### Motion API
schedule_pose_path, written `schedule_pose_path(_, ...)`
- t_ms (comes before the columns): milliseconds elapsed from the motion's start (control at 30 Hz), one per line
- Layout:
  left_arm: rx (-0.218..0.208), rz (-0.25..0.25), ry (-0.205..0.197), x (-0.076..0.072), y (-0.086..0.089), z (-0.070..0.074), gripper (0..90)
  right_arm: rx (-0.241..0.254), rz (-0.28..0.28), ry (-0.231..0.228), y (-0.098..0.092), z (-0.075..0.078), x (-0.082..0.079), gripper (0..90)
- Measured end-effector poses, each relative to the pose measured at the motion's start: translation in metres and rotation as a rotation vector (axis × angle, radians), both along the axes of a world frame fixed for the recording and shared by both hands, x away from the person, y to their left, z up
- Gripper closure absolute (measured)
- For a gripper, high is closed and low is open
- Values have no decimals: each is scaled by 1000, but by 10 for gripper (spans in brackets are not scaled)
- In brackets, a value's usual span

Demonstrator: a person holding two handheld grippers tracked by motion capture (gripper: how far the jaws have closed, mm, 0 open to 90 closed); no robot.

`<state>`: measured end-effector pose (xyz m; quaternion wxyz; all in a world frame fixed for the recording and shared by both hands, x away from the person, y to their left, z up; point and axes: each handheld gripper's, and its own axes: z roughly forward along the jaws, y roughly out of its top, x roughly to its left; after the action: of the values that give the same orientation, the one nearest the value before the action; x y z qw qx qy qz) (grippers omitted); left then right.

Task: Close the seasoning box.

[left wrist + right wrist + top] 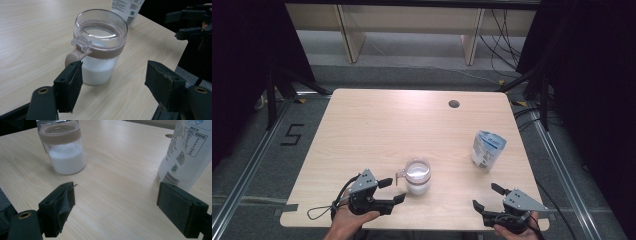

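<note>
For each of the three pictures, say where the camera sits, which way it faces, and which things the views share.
High view: above the person's side, facing forward and down on the table; hands, left gripper and right gripper show.
Left gripper view: between open jaws, facing the jar.
Right gripper view: between open jaws, facing the pouch.
Shared: the jar and the pouch appear in all three.

High overhead, gripper views share jar point(100, 47)

One jar point(418, 176) (lidded), one pouch point(487, 149) — two hand-held grippers
</note>
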<state>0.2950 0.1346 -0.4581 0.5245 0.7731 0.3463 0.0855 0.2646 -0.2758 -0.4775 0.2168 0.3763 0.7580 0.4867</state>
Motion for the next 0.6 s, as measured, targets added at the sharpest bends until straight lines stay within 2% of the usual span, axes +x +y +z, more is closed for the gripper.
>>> schedule_pose_path(33,5,9,4,-1,1,-1,286,14,8,3,1,-1,0,158)
schedule_pose_path(100,20,15,-6,-3,2,-3,283,8,11,7,0,0,0,158)
schedule_pose_path(133,24,15,-9,-3,3,-4,278,-2,3,-32,-1,-1,0,158)
schedule_pose_path(167,22,11,-11,-4,4,-5,278,-2,3,-32,-1,-1,0,158)
schedule_pose_path(233,27,16,-13,-6,5,-8,270,7,5,0,0,-1,-2,158)
schedule_pose_path(300,46,23,-9,-7,7,-9,267,1,4,6,0,-1,-2,158)
schedule_pose_path(433,44,31,3,-11,9,-14,242,2,6,31,2,-1,-5,158)
schedule_pose_path(467,45,36,7,-12,9,-14,242,2,6,31,2,-1,-5,158)
schedule_pose_path(500,55,28,1,-13,10,-15,237,-22,32,-1,0,-2,-3,157)
schedule_pose_path(533,65,21,-5,-14,10,-16,234,-19,31,19,1,-2,-4,156)
schedule_pose_path(600,63,19,-1,-16,10,-19,226,-10,28,20,2,-3,-6,156)
